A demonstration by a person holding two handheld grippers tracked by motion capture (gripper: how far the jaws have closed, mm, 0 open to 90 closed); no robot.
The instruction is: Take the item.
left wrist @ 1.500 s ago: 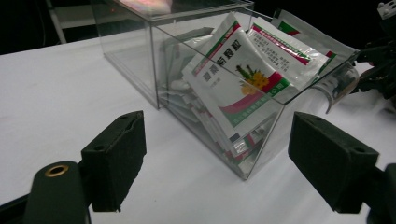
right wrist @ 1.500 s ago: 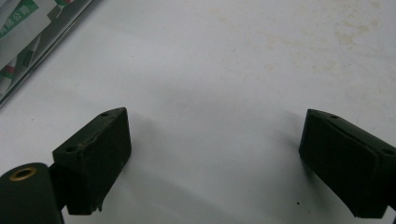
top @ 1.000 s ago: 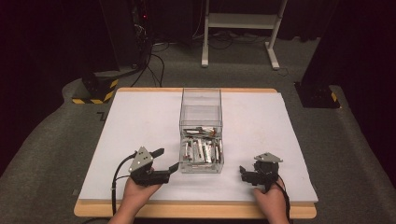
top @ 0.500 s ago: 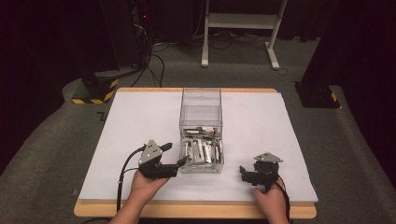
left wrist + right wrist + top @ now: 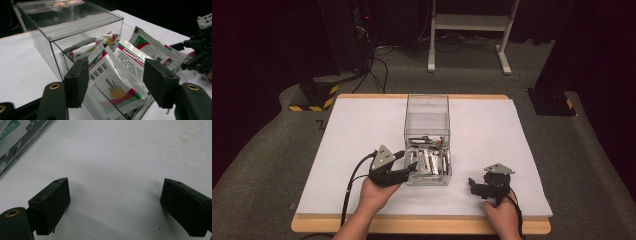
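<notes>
While the left gripper [image 5: 408,161] hangs at the clear box [image 5: 427,131] near the middle of the desk's [image 5: 352,130] front edge, its fingers [image 5: 76,81] have just been closing; a white sachet [image 5: 112,83] with a yellow flower print stands between them inside the box, yet the pads do not press on it; more sachets [image 5: 136,58] lie piled behind; toward the front right corner, the right gripper [image 5: 473,185] rests released, fingers [image 5: 51,203] spread wide over bare white surface.
</notes>
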